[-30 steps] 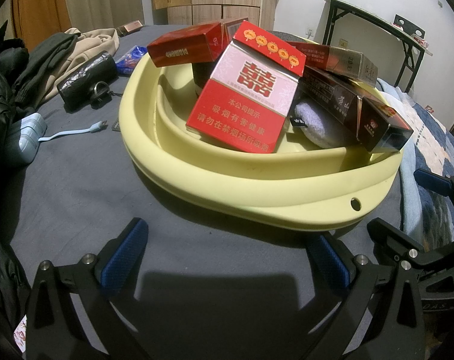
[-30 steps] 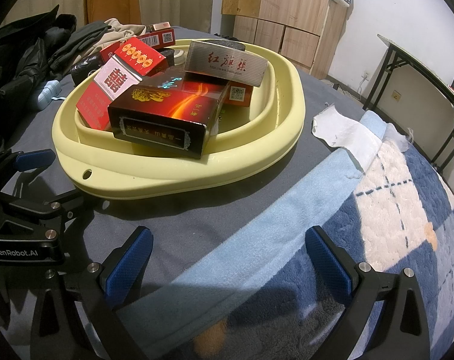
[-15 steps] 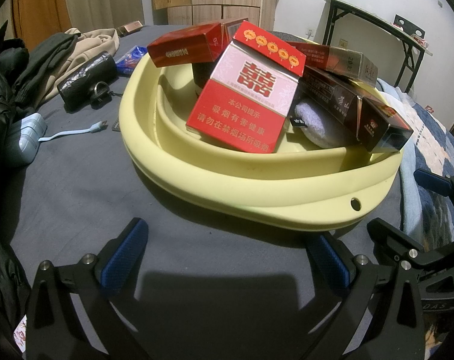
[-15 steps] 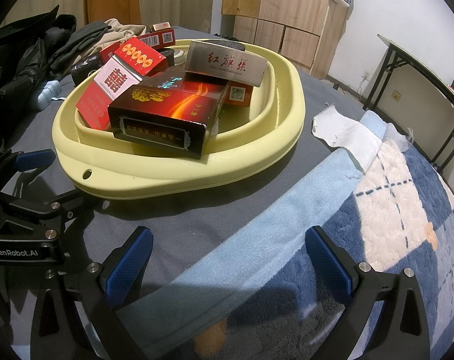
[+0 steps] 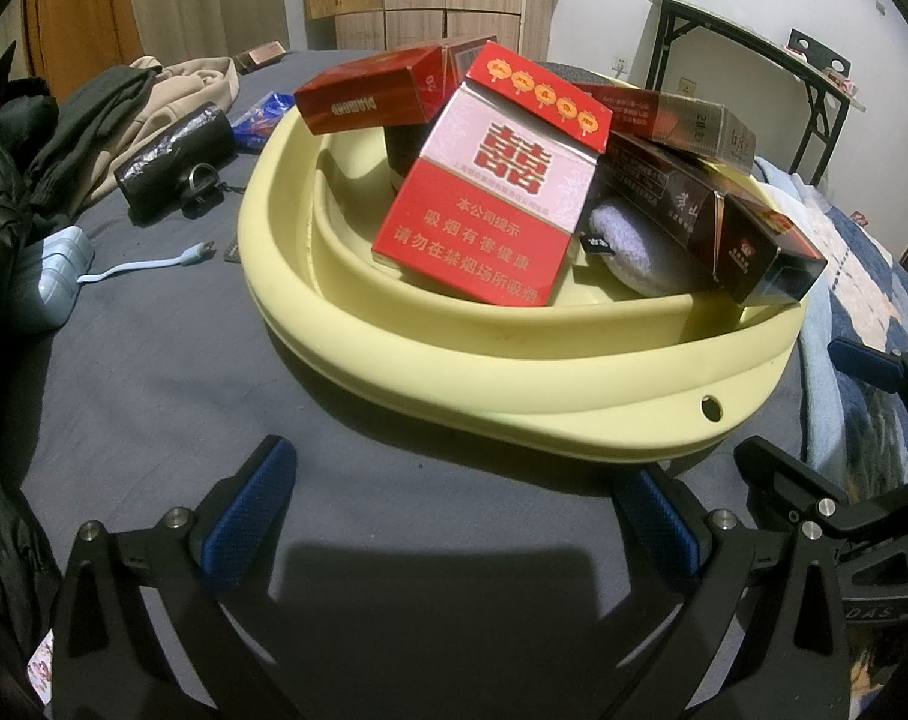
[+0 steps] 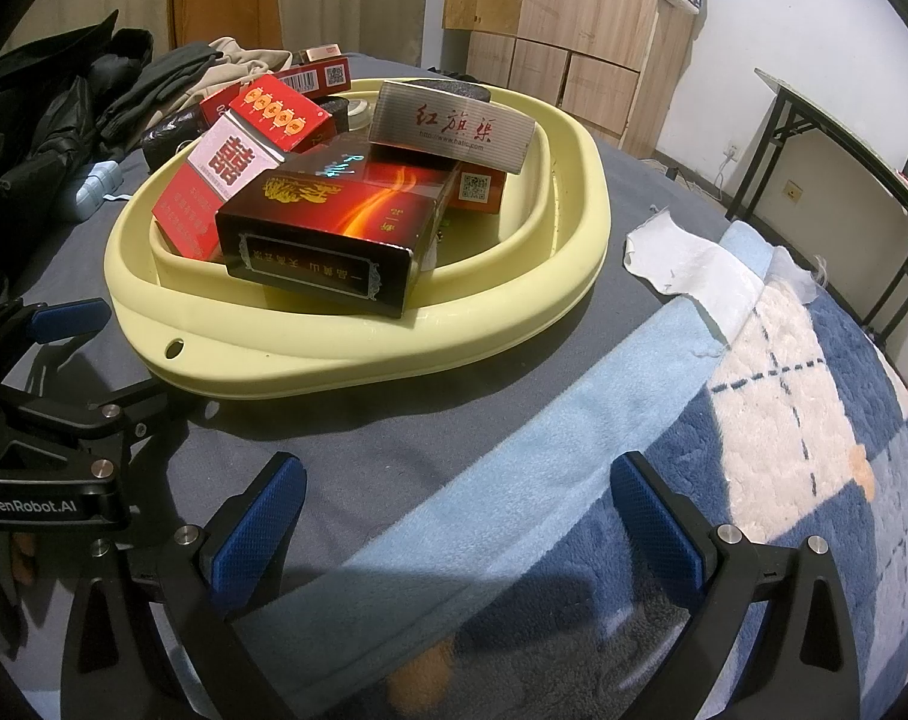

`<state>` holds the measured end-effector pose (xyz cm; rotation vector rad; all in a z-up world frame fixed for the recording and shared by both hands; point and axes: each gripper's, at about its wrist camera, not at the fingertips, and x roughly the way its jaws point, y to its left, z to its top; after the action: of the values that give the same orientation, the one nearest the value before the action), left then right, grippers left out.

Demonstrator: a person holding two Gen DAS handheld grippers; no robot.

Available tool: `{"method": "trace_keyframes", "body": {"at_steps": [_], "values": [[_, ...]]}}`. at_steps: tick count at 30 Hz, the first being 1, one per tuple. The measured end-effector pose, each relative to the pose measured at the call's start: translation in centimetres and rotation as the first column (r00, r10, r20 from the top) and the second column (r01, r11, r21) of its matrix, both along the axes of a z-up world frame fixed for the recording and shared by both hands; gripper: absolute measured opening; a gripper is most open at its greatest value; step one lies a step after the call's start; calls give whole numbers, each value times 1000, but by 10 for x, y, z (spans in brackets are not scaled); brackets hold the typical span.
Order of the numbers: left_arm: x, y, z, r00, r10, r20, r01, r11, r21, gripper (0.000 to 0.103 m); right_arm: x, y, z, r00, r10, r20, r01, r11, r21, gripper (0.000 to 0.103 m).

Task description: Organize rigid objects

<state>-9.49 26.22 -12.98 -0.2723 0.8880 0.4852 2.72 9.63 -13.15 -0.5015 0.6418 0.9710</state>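
Note:
A pale yellow basin sits on the grey bedsheet and holds several cigarette cartons. A red and white carton leans upright, a dark carton juts over the rim, a silver one lies on top, and a red one lies at the back. A grey pad lies under them. My left gripper is open and empty just short of the basin. My right gripper is open and empty over the blanket, beside the basin.
Clothes, a black pouch, a blue charger with cable and a small box lie left of the basin. A white cloth and a blue checked blanket lie to its right. A folding table stands beyond.

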Motion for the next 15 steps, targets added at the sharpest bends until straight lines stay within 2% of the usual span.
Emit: {"method": "trace_keyframes", "body": {"at_steps": [15], "values": [[1,-1,0,1000,-1,-1,1,1000,3,103,0,0,0,1000,0,0,0,1000,0,103]]}}
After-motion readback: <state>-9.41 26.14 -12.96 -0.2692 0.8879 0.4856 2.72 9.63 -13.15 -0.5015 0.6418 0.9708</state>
